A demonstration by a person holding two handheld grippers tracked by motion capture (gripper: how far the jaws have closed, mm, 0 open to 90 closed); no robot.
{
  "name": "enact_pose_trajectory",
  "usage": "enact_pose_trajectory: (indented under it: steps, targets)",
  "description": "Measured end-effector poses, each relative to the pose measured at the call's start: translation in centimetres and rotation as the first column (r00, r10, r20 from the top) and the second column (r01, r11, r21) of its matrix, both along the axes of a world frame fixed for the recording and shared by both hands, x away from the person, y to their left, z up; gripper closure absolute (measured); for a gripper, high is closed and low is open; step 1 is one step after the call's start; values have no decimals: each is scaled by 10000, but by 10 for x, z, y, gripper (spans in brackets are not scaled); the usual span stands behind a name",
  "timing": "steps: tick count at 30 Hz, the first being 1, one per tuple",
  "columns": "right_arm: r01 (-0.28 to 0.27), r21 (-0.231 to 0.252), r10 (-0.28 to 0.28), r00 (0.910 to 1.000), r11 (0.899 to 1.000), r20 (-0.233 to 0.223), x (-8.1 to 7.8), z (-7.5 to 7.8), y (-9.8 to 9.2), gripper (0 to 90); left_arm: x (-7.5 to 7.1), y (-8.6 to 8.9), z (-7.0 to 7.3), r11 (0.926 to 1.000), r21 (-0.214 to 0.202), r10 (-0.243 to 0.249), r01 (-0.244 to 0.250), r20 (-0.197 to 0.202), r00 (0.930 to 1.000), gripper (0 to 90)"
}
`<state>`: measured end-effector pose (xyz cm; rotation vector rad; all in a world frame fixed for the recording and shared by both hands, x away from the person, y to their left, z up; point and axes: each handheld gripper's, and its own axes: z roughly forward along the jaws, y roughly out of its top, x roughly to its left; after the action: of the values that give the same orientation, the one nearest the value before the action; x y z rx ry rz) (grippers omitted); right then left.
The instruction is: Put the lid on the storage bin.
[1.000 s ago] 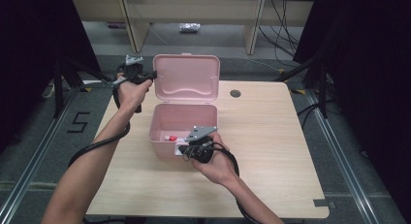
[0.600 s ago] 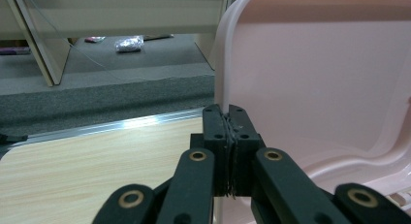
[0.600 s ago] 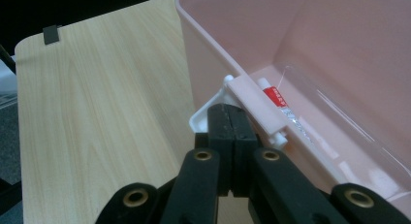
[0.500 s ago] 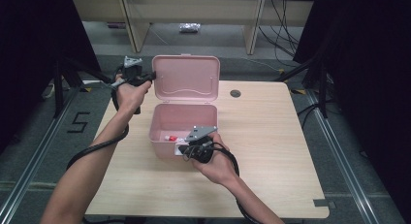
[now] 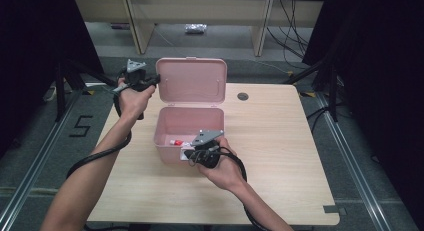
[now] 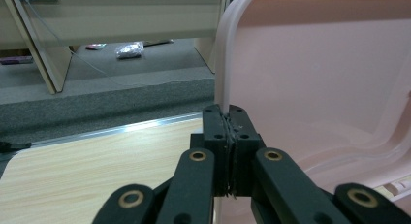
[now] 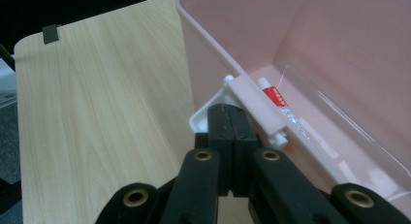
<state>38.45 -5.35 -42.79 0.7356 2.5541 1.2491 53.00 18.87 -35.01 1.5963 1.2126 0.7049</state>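
1 pink box (image 5: 187,123): left hand-held gripper (image 6: 229,118) clamps its lid (image 6: 310,78), right hand-held gripper (image 7: 231,118) its latch (image 7: 257,110).

Table (image 5: 280,156): light wood-grain top, rounded corners. Pink box (image 5: 172,126) stands directly on it, approx. centre-left, lid open and upright. Round dark grommet (image 5: 243,96) at 1 o'clock from box. Dark tape patch (image 5: 330,209) near table edge at 5 o'clock.

The box (image 5: 190,123) is smooth, slightly shiny pink plastic. The table (image 5: 280,156) is pale wood with fine lines. The jaws look matt black.
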Motion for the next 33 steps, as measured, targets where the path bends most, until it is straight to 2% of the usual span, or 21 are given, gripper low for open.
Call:
enact_pose_trajectory:
  steps: [4,27,28,31,33]
  targets:
    - [-57,-140,56,10000,9999,-27,0,1,-1,900,-2,0,0,10000,-21,3,-3,26,10000,884]
    - [-45,-144,45,10000,9999,-26,0,1,-1,900,-16,1,0,9997,223,-106,99,325,9994,884]
    - [-55,-23,55,10000,10000,46,0,0,0,900,-17,0,0,9997,243,-87,79,334,9994,884]
    - [-98,-134,98,10000,9999,16,0,1,-1,900,-18,0,0,9996,258,-94,84,384,9992,884]
    - [-5,-11,5,10000,10000,19,0,0,0,900,-20,0,0,9996,270,-82,72,391,9992,883]
